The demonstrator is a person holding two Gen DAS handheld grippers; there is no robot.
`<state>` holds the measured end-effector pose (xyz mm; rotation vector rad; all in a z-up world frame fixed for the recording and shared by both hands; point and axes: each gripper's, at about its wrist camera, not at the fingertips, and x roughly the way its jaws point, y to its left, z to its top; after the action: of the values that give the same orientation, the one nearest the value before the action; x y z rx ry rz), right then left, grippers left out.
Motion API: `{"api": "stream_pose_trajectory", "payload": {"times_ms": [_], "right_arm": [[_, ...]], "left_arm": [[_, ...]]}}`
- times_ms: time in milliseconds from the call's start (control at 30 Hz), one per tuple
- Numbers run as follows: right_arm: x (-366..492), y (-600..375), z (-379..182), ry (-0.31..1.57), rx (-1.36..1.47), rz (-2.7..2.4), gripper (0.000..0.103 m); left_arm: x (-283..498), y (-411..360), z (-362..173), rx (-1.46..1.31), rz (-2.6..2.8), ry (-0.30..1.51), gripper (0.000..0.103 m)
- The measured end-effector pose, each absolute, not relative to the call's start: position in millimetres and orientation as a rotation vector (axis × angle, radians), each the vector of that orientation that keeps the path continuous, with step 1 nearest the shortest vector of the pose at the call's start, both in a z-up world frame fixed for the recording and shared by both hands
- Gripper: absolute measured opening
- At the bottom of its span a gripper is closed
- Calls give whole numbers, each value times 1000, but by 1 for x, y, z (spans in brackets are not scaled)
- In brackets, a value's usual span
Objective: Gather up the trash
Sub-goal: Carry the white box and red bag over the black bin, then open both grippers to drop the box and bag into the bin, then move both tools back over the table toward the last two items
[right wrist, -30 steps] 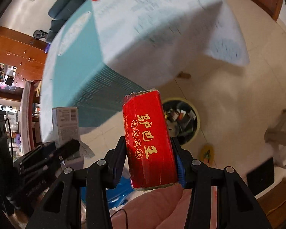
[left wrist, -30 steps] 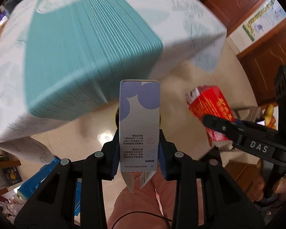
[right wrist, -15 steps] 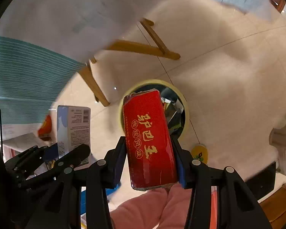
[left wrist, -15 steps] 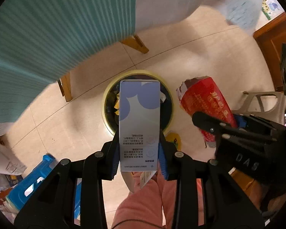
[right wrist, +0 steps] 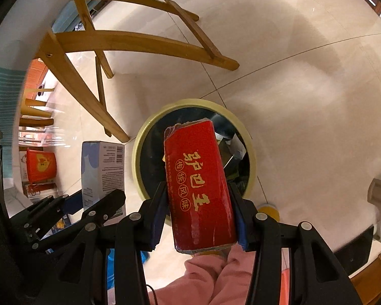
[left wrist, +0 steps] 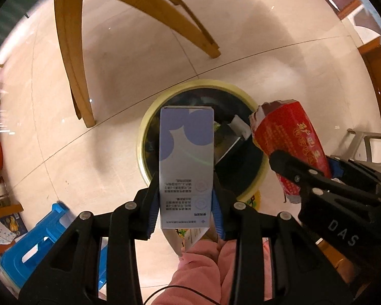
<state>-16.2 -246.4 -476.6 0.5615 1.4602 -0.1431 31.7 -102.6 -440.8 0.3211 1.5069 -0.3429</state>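
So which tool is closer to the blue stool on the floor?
Left. The left tool, its jaws opening around the pale box, hangs beside the blue stool. The right tool, holding the red packet, is on the far side.

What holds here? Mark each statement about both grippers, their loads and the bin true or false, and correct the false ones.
1. The left gripper has a pale box with purple circles between its fingers. True; its jaws are opening.
2. The right gripper holds a blue bottle. False: a red packet.
3. The yellow-rimmed bin is empty. False: trash lies inside.
4. Both loads hang above the bin. True.
5. The bin stands on a table. False: on the tiled floor.
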Motion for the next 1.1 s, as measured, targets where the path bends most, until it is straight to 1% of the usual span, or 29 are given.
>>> {"api": "stream_pose_trajectory", "payload": {"times_ms": [67,100,133,167,200,233,267,500,600,667,733,767,833,1100], "right_arm": [[-12,-244,-483,1462,562,-142,46],[-9,-244,-489,1462,566,-142,46],[-8,-244,-492,1463,571,-143,46],[-7,-245,-495,1465,575,-146,46],[-7,-246,-496,1466,577,-147,47],[-6,-246,-496,1467,580,-146,47],[-6,-246,-497,1468,586,-140,47],[11,-237,-499,1466,562,-65,49],[19,-232,-499,1464,579,-47,52],[22,-229,-496,1458,584,-38,56],[23,-227,-491,1445,582,-30,67],[23,-226,-488,1438,580,-24,69],[23,-224,-481,1434,570,-20,76],[13,-228,-436,1387,546,-28,77]], "left_arm": [[35,-100,-444,308,-327,1502,39],[38,-97,-445,299,-313,1497,44],[40,-95,-446,292,-303,1496,52],[42,-89,-446,285,-295,1496,58],[45,-84,-447,269,-282,1495,69],[45,-79,-449,258,-276,1492,78],[46,-74,-448,251,-272,1488,80],[44,-50,-442,198,-223,1477,80],[44,-41,-438,159,-194,1476,81],[42,-39,-432,137,-173,1473,81],[43,-31,-431,115,-161,1469,81],[43,-29,-429,110,-155,1465,81],[41,-27,-425,107,-148,1456,81],[29,-22,-388,83,-140,1426,81]]}}
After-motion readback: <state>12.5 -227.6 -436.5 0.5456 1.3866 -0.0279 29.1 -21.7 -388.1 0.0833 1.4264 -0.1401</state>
